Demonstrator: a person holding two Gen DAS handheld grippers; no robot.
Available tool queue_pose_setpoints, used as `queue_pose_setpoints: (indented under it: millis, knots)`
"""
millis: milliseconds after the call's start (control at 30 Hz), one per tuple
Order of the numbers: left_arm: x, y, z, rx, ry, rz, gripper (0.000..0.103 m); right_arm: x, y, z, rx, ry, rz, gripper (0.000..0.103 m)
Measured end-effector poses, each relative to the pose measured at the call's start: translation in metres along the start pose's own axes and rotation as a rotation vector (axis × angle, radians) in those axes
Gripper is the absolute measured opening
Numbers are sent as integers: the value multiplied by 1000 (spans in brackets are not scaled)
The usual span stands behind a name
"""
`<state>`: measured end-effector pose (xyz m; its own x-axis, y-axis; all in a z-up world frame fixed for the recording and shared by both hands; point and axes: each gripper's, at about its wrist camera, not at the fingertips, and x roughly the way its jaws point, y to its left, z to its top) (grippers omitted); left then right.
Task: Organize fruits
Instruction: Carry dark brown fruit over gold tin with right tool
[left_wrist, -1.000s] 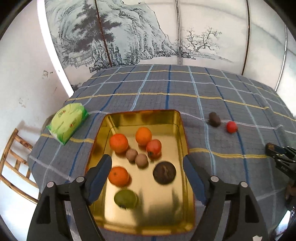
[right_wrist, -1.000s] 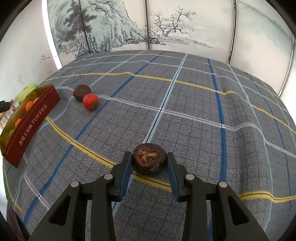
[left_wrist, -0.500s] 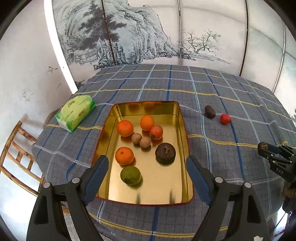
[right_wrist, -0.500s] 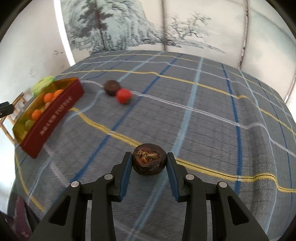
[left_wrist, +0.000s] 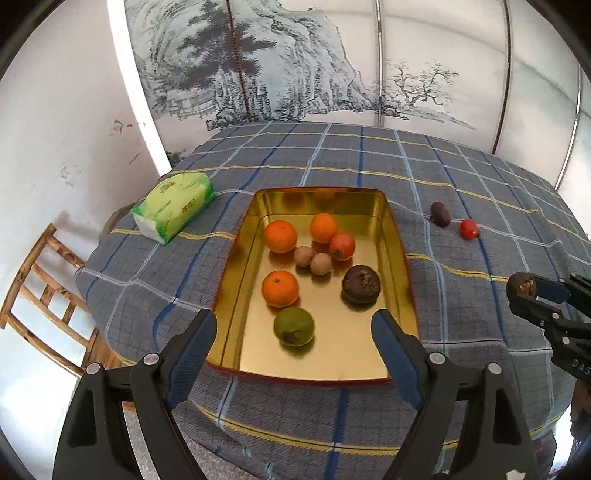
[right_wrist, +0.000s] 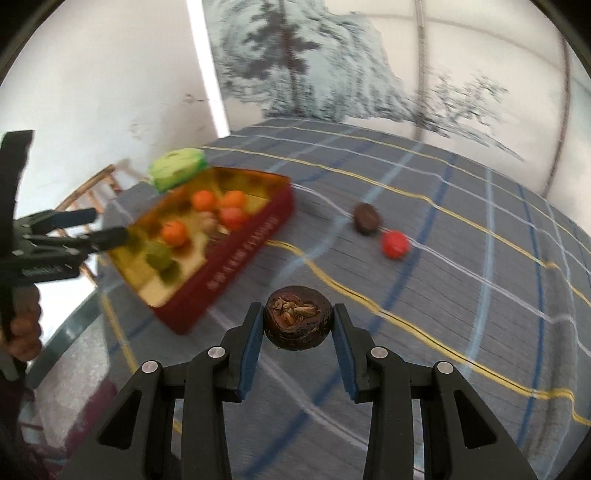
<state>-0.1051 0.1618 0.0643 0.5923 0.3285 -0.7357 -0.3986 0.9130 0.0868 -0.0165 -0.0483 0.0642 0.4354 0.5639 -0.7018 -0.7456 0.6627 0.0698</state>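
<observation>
The right gripper (right_wrist: 297, 326) is clamped on a dark round fruit (right_wrist: 297, 322) and holds it above the checked tablecloth (right_wrist: 461, 266), off the near right corner of the gold tin (left_wrist: 400, 266). The grip sits on the fruit's curved sides, so a jolt could let it slip out and roll toward the table edge. A low approach could knock the fruit against the tin's red wall (right_wrist: 236, 254), and dropping it from high up could scatter the oranges (left_wrist: 280, 236) and other fruit already inside. The fruit is dark brown and leathery, with a dry, crumpled, tan patch on top. The left gripper (left_wrist: 293, 332) hangs wide open and empty over the tin's near edge. A brown fruit (left_wrist: 439, 214) and a red one (left_wrist: 468, 229) wait near the table's far right.
</observation>
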Motion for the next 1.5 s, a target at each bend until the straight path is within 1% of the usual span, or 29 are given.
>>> queue_pose_setpoints:
  millis: [233,533,833,1100,1500]
  knots:
    - [2,17,-10,-23,13,20,86,15,43,17,-63,8,50,38]
    - [6,36,-21,-48,28,38,86,40,76,36,-111,23,93,38]
    - [14,48,-29,-65,50,42,86,69,92,51,-118,56,116,38]
    - [19,56,-33,-73,63,45,86,89,99,53,-130,85,113,38]
    - [25,62,-37,-88,85,43,86,102,103,54,-135,105,109,38]
